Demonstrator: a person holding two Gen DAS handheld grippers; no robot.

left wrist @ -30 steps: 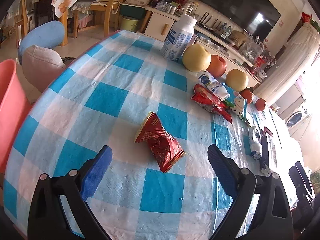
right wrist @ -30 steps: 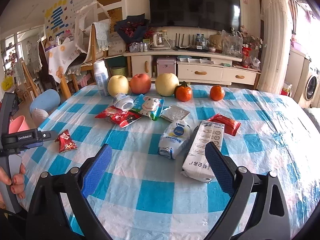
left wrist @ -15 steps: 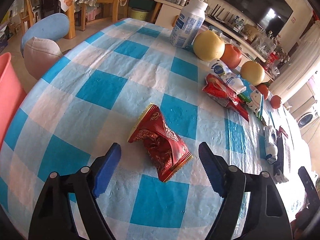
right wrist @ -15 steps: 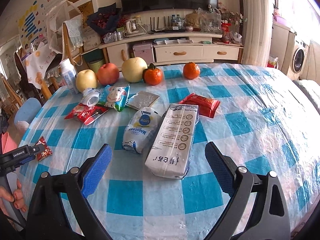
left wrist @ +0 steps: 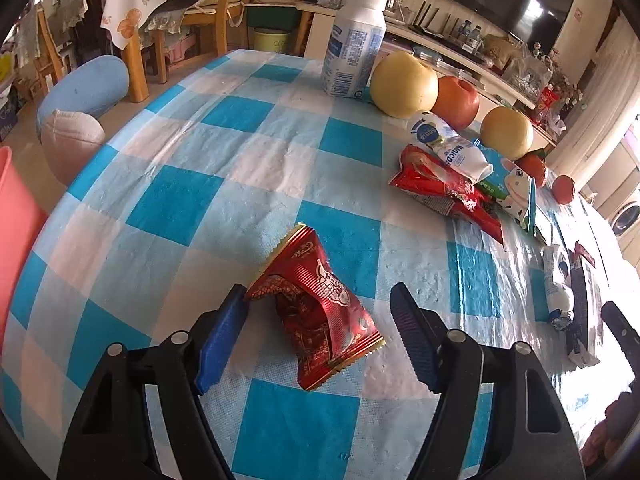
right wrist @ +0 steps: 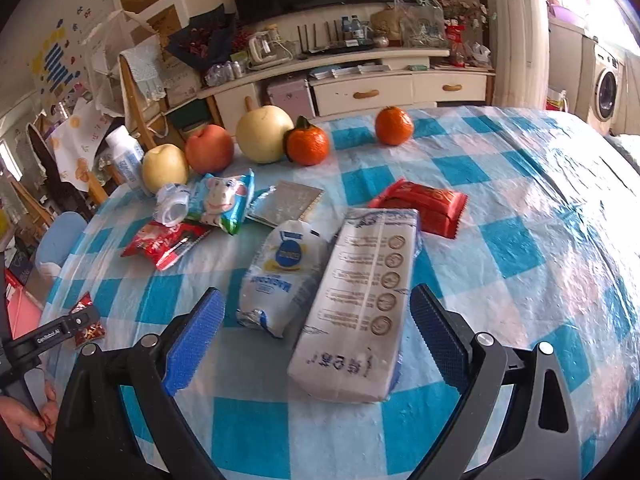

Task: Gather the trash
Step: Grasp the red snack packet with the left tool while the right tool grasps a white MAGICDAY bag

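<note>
A crumpled red foil wrapper point(left wrist: 316, 308) lies on the blue-checked tablecloth point(left wrist: 184, 200). My left gripper point(left wrist: 318, 336) is open with its jaws on either side of the wrapper, the left pad close to its edge. In the right wrist view the same wrapper point(right wrist: 86, 320) sits at the far left by the left gripper. My right gripper point(right wrist: 316, 336) is open and empty, just in front of a flattened white carton point(right wrist: 360, 300) and a white-blue bag point(right wrist: 280, 272).
Apples, pears and oranges point(right wrist: 308, 144) line the table's far side with a white bottle point(left wrist: 354, 40). More wrappers lie mid-table: a red packet point(right wrist: 420, 206), a silver one point(right wrist: 288, 204), a cartoon bag point(right wrist: 222, 200). A pink bin point(left wrist: 16, 216) stands left of the table.
My left gripper has moved forward and narrowed around the red wrapper. My right gripper has moved forward and lower toward the white carton and bag.
</note>
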